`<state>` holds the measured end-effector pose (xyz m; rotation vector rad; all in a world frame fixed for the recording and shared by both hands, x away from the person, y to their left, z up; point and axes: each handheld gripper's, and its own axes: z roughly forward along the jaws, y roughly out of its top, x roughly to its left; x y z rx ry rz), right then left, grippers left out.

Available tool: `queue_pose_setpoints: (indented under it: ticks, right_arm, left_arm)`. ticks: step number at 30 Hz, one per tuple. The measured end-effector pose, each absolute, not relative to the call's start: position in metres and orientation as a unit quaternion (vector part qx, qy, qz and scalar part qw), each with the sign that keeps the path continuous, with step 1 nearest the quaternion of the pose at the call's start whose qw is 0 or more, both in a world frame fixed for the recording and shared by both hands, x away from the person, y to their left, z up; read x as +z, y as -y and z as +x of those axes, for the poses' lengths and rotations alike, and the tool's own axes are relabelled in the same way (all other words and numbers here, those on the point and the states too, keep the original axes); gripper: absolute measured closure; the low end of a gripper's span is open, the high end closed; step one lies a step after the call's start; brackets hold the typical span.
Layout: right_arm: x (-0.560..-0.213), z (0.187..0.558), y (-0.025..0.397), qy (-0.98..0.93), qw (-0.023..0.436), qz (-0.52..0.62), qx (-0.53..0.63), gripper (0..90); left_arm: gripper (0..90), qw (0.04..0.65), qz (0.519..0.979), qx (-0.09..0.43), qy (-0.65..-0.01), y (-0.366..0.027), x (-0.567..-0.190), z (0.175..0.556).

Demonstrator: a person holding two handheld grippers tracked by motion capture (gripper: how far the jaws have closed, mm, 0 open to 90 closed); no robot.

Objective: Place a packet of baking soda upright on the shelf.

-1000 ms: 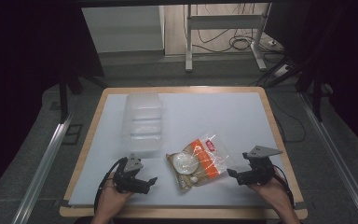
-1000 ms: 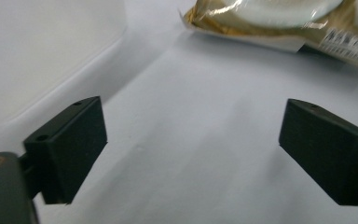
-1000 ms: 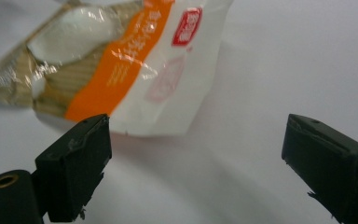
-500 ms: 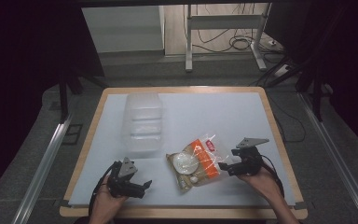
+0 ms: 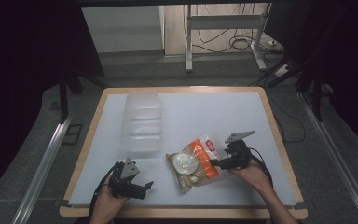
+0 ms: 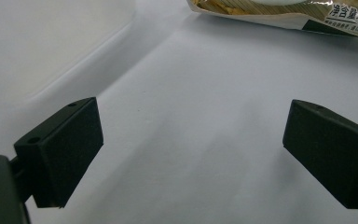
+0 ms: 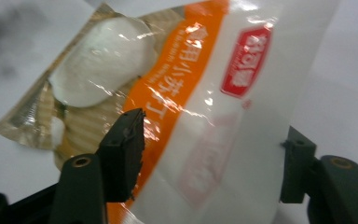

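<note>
**Right gripper at the bag's end**

From the high view, we are seeing the bag (image 5: 196, 161) lying on the table (image 5: 223, 116), its long axis slanting from near-left to far-right, beside the tray (image 5: 142, 122). The right gripper (image 5: 215, 163) is touching its right end. In the left gripper view, the left gripper (image 6: 191, 154) is gaping over bare table. In the right gripper view, the open jaws are straddling the glossy orange-and-clear bag (image 7: 186, 93), not clamped.

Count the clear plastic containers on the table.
1: a clear plastic container lies on the table's left half, beyond the left gripper and left of the snack bag. It might be stacked pieces; can't tell.
</note>
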<state>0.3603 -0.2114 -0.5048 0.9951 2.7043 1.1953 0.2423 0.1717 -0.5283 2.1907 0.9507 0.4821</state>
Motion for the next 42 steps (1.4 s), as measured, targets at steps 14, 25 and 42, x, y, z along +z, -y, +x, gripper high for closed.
queue_pose_setpoints:
  ticks: [14,25,42]
  right_arm:
    - [-0.498,0.365,0.192,-0.881,0.007,0.286,0.377,77.1]
    - [-0.477,0.355,0.182,-0.879,0.026,0.26,0.398,89.3]
    - [-0.428,0.347,0.154,-0.884,0.038,0.226,0.407,89.4]
  left_arm:
    - [5.2,0.341,0.848,0.187,-0.359,-0.169,-0.529,0.242]
    - [5.4,0.339,0.849,0.191,-0.359,-0.169,-0.529,0.242]
    - [5.4,0.341,0.845,0.199,-0.36,-0.17,-0.527,0.241]
